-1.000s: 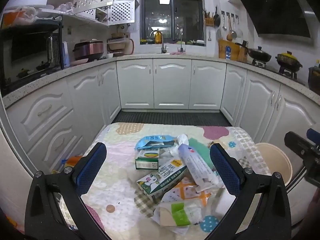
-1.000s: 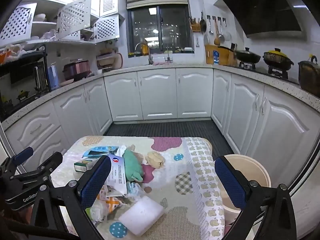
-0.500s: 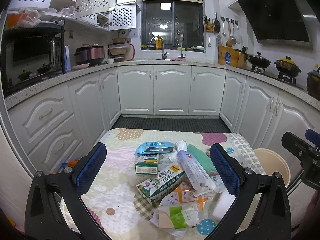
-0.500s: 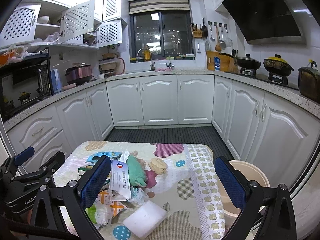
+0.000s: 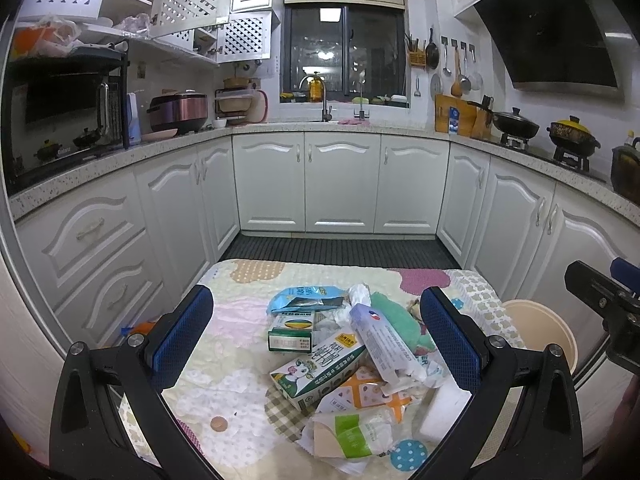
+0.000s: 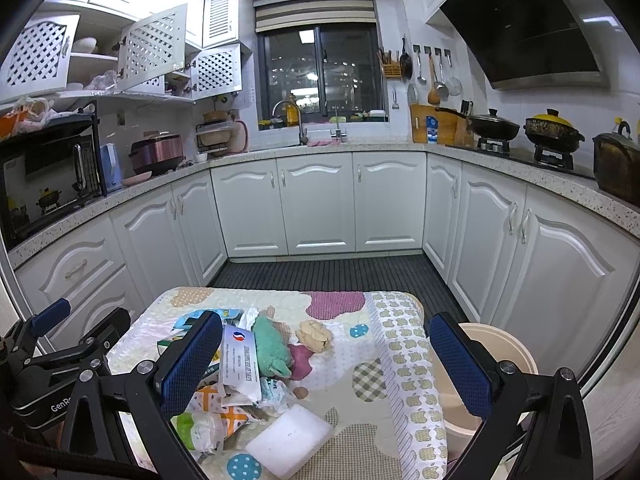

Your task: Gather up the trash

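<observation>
A heap of trash lies on a small table with a patterned cloth (image 5: 240, 320): a milk carton (image 5: 320, 368), a small green box (image 5: 292, 330), a blue wrapper (image 5: 304, 296), a long white packet (image 5: 384, 344) (image 6: 240, 356), a green cloth (image 6: 270, 346), a crumpled beige wad (image 6: 314, 334) and a white foam block (image 6: 288, 444). My left gripper (image 5: 316, 344) hangs open above the heap, holding nothing. My right gripper (image 6: 324, 364) is open too, over the table's right half. A beige bin (image 6: 488, 360) (image 5: 540, 332) stands on the floor right of the table.
White kitchen cabinets (image 5: 340, 184) wrap around the room on three sides, with a dark ribbed floor mat (image 6: 332, 276) beyond the table. A microwave (image 5: 60, 120), a rice cooker (image 5: 178, 114) and pots (image 6: 552, 128) sit on the counters.
Both cameras have tilted upward and pulled back a little, so the table and trash sit lower in view. Both grippers stay open and nothing on the table has moved.
</observation>
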`<state>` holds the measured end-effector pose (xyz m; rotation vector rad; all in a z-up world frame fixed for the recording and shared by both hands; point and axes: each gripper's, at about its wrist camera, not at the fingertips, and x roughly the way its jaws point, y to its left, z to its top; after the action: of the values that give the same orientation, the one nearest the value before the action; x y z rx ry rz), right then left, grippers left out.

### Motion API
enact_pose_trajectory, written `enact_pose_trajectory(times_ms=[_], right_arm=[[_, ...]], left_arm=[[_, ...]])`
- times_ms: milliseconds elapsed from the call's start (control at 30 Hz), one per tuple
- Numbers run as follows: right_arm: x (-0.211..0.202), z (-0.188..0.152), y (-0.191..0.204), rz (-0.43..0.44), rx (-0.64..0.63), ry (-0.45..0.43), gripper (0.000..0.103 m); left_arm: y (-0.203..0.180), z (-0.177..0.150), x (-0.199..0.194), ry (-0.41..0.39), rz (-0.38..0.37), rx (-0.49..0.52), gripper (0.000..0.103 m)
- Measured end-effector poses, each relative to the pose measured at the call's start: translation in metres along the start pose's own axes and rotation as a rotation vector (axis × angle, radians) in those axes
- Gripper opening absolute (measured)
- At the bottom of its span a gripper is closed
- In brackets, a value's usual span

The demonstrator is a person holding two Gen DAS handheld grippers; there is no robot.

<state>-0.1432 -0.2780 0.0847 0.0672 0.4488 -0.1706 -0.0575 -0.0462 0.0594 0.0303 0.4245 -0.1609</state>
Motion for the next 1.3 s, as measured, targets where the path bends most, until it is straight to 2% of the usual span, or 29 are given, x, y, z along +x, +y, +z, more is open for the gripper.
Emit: enact_pose_trajectory(times_ms=[1300], right_arm=[[-0.012,0.003,-0.003,0.001,-0.007,0.017,0.103]], left_arm=[[0.002,-0.006,-0.001,-0.007,0.006,0.001,0.103]])
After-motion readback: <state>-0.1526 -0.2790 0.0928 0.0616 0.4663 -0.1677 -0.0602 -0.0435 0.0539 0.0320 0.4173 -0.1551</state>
